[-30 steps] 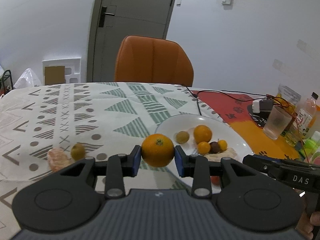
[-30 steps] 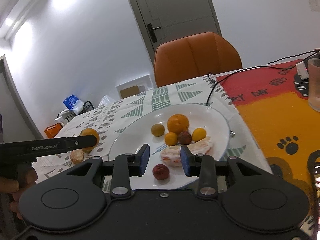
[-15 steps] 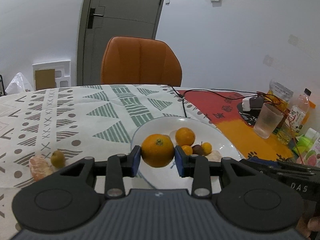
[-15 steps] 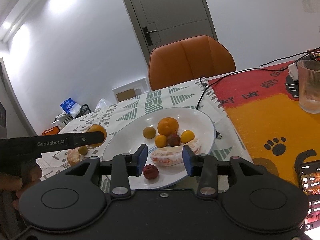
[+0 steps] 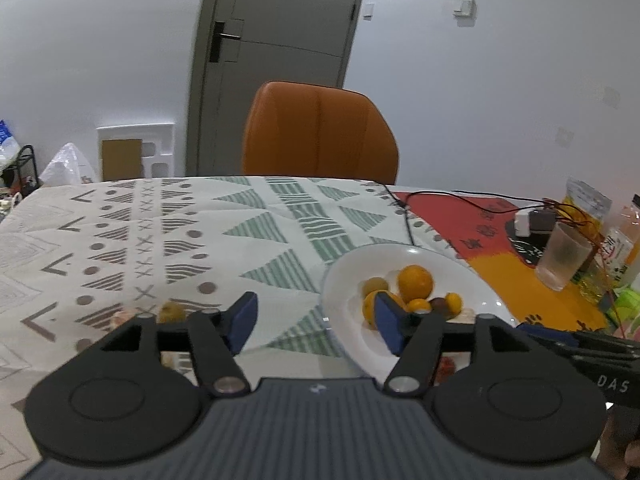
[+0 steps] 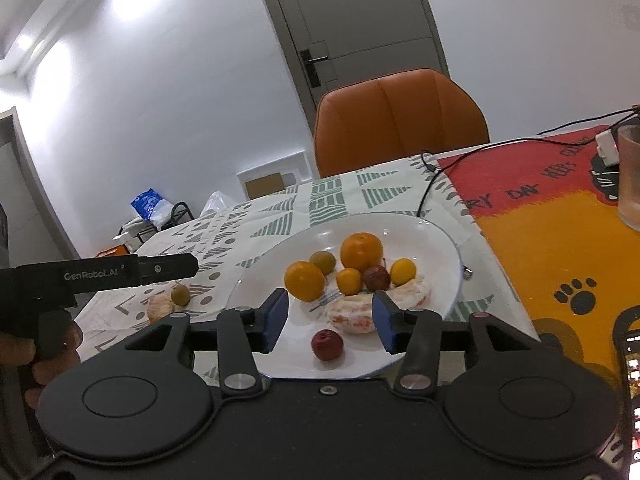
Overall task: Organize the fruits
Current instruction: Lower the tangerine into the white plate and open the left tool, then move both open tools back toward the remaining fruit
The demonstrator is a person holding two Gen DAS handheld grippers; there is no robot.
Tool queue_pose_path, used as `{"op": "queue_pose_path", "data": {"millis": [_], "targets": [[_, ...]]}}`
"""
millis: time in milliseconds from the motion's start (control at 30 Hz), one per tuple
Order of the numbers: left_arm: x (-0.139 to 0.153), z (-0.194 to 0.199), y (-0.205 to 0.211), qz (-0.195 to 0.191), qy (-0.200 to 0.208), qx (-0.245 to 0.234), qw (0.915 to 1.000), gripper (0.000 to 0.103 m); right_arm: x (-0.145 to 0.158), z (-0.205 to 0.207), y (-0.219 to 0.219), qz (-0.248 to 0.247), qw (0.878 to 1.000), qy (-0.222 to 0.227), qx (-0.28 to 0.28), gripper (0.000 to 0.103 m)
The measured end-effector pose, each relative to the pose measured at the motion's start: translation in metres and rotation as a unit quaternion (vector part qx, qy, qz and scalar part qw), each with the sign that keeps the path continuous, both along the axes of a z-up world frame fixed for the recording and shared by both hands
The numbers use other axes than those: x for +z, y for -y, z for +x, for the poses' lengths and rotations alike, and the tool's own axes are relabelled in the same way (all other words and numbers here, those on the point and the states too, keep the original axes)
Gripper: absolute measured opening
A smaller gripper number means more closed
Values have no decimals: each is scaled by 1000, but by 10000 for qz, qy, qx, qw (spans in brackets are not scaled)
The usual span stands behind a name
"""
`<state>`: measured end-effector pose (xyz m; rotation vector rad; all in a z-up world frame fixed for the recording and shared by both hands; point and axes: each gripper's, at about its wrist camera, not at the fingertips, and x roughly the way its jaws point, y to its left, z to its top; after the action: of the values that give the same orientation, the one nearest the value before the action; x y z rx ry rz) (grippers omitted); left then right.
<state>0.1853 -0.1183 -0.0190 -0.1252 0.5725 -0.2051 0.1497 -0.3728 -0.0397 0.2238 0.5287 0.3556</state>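
Observation:
A white plate (image 6: 436,236) holds two oranges, the nearer one (image 6: 304,281) at its left side, plus small yellow, green and dark red fruits and a peeled citrus (image 6: 360,312). The plate also shows in the left wrist view (image 5: 348,280). My left gripper (image 5: 316,322) is open and empty, left of the plate; it also shows in the right wrist view (image 6: 168,270). My right gripper (image 6: 330,320) is open and empty over the plate's near edge. A small green fruit (image 6: 180,294) and a peeled segment (image 6: 160,307) lie on the cloth left of the plate.
An orange chair (image 5: 320,132) stands behind the table. A plastic cup (image 5: 562,258), bottles and a black cable (image 5: 404,212) sit at the right. A phone (image 6: 632,392) lies at the near right edge.
My left gripper opened and let go of the orange, which now lies on the plate's left side. The left gripper has pulled back to the left.

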Motion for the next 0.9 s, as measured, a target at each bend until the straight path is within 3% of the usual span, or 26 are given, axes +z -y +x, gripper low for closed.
{"op": "queue_pose_path", "data": {"millis": [167, 300, 433, 900], "targets": [[2, -6, -16, 49, 40, 200, 9998, 78, 1, 0, -9, -9, 10000, 17, 98, 60], [3, -10, -28, 82, 35, 349, 9994, 81, 3, 1, -18, 7, 9998, 66, 194, 80], [2, -14, -44, -59, -27, 433, 9990, 82, 5, 1, -29, 11, 9995, 112, 294, 89], [5, -29, -96, -211, 50, 1023, 9945, 81, 6, 5, -61, -24, 9987, 159, 491, 91]]}}
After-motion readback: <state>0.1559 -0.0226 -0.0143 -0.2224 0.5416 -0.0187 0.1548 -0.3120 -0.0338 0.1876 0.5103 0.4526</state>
